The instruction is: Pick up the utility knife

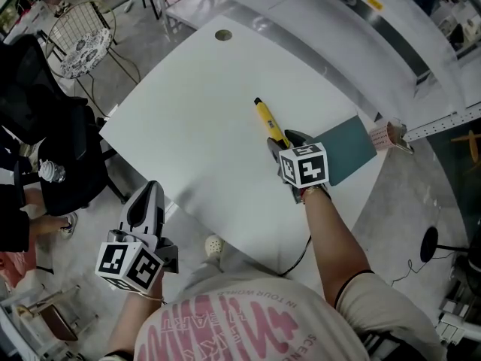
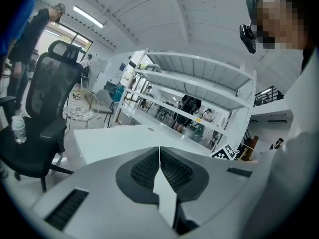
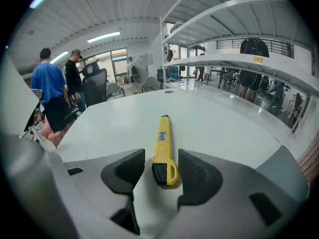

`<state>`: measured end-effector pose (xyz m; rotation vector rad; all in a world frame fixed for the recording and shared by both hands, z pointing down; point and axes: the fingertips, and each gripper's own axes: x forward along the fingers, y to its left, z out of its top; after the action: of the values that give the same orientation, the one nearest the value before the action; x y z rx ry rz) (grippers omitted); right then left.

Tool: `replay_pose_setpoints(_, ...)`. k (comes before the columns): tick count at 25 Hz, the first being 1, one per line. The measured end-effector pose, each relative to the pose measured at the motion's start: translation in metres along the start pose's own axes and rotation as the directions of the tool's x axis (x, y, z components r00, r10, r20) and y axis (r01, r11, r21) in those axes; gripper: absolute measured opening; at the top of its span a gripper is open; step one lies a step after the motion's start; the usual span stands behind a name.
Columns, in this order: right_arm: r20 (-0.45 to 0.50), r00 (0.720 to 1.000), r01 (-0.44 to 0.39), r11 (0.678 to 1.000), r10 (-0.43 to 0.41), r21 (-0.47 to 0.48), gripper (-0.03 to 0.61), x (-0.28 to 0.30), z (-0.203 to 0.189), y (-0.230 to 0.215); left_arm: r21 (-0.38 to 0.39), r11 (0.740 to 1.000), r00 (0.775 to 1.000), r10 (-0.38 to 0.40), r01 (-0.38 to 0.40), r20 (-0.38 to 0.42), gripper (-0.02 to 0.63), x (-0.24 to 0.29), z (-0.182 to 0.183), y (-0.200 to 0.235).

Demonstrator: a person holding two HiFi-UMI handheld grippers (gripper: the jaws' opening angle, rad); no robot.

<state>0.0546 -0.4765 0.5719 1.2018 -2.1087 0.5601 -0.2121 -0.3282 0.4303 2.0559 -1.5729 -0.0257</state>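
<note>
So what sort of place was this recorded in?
Probably an open office or lab workspace: a large white table, long white shelving beside it, and a black office chair.

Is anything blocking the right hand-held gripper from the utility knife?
Nothing visible does. The utility knife lies flat on the white table, and its near end is between the open jaws of the right hand-held gripper. Neither pad presses on it.

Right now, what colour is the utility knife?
The utility knife is yellow with a black end; right gripper view.
</note>
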Motion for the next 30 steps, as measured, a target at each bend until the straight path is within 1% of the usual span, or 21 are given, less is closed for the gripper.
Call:
replay_pose_setpoints(4, -0.009, 1.0, 0.003, 1.0, -0.003, 0.008, 0.225, 0.0043, -0.0038, -0.0018, 0.004, 1.0, 1.0, 0.004, -0.004, -0.012, 0.025, 0.0011, -0.0028, -0.0003)
replay_pose_setpoints(13, -0.017, 1.0, 0.003, 1.0, -0.003, 0.023, 0.225, 0.0067, -0.003, -0.0009, 0.005, 1.0, 1.0, 0.002, -0.002, -0.008, 0.025, 0.0033, 0.0002, -0.0009)
replay_pose_setpoints(14, -0.016, 1.0, 0.007, 1.0, -0.007, 0.029, 0.223, 0.0069, -0.0032, -0.0018, 0.006, 1.0, 1.0, 0.0, 0.0, -0.01, 0.025, 0.0038, -0.0006, -0.0015)
replay_pose_setpoints(17, -0.016, 1.0, 0.018, 0.999, -0.017, 0.046, 0.179, 0.0076, -0.0035, -0.0057, 0.005, 1.0, 1.0, -0.004, 0.005, -0.018, 0.025, 0.0055, -0.0029, -0.0024)
replay_pose_setpoints(30, -0.032, 0.999, 0.031, 0.998, -0.029, 0.061, 0.176, 0.0062, -0.0055, -0.0043, -0.01, 1.0, 1.0, 0.006, -0.006, -0.018, 0.025, -0.0006, -0.0049, 0.0023)
